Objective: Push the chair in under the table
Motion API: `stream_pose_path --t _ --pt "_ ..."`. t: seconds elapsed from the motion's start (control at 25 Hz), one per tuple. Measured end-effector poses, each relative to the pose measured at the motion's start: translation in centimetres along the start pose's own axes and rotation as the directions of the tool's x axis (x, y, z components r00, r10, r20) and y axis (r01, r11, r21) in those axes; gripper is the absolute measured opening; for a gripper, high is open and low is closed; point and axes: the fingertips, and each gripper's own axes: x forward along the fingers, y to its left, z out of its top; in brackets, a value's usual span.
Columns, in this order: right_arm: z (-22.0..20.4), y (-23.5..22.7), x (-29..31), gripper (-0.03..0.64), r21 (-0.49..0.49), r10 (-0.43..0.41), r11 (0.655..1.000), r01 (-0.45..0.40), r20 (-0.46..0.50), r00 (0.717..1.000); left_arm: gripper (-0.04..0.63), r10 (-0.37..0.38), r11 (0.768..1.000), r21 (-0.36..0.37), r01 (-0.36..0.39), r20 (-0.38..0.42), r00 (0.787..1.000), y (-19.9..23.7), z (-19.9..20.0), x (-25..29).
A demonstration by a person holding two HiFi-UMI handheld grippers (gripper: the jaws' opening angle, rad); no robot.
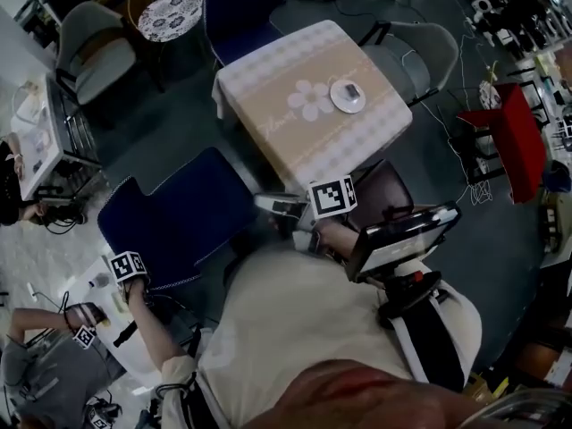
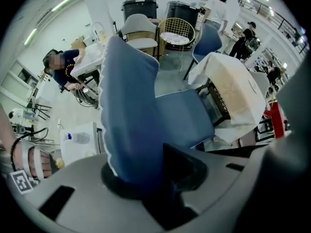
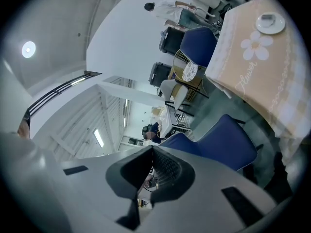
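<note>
The blue chair [image 1: 179,213] stands to the near left of the table [image 1: 286,79], angled, with its seat toward the table's corner and a gap between them. The table carries a beige flower-print cloth and a small white plate [image 1: 347,95]. My left gripper [image 1: 130,271] points down at the top of the chair's backrest [image 2: 131,106], and its jaws are shut on that padded edge. My right gripper [image 1: 268,204] hovers near the table's near corner, above the chair's seat edge, shut with nothing in it. In the right gripper view the chair [image 3: 228,140] and table [image 3: 252,72] lie ahead.
A second blue chair [image 1: 241,7] stands at the table's far side and a grey one [image 1: 420,52] at its right. A dark brown chair [image 1: 384,190] is at the near side. A grey chair [image 1: 94,47], a wicker chair [image 1: 170,16], a red stand [image 1: 514,137] and seated people at left surround the area.
</note>
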Motion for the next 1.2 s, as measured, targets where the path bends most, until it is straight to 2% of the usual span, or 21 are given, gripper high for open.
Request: stream_pose_path --t 0.2,0.32,0.64,1.0,1.2 --pt "0.4 1.1 -1.2 0.009 0.057 0.024 0.998 -0.025 0.005 1.000 0.123 -0.001 1.000 0.001 0.001 -0.008 1.000 -1.9 0.5 -0.6" --pt "0.5 0.7 -1.0 0.009 0.032 0.015 0.999 -0.015 -0.011 1.000 0.123 0.001 1.000 -0.004 -0.001 -0.011 1.000 -2.1 0.3 -0.4" --pt "0.8 0.9 1.1 0.009 -0.008 0.054 0.998 -0.054 -0.051 0.997 0.123 0.001 1.000 -0.021 -0.002 -0.006 1.000 -2.5 0.6 -0.4" --pt "0.8 0.8 1.9 0.009 0.003 0.060 0.998 -0.060 -0.071 0.996 0.124 0.006 0.999 -0.035 -0.007 -0.024 1.000 -2.6 0.6 0.3" --pt "0.3 1.1 3.1 0.009 -0.045 0.064 0.997 -0.069 -0.111 0.992 0.124 0.012 0.999 -0.051 -0.013 -0.027 1.000 -2.0 0.5 0.5"
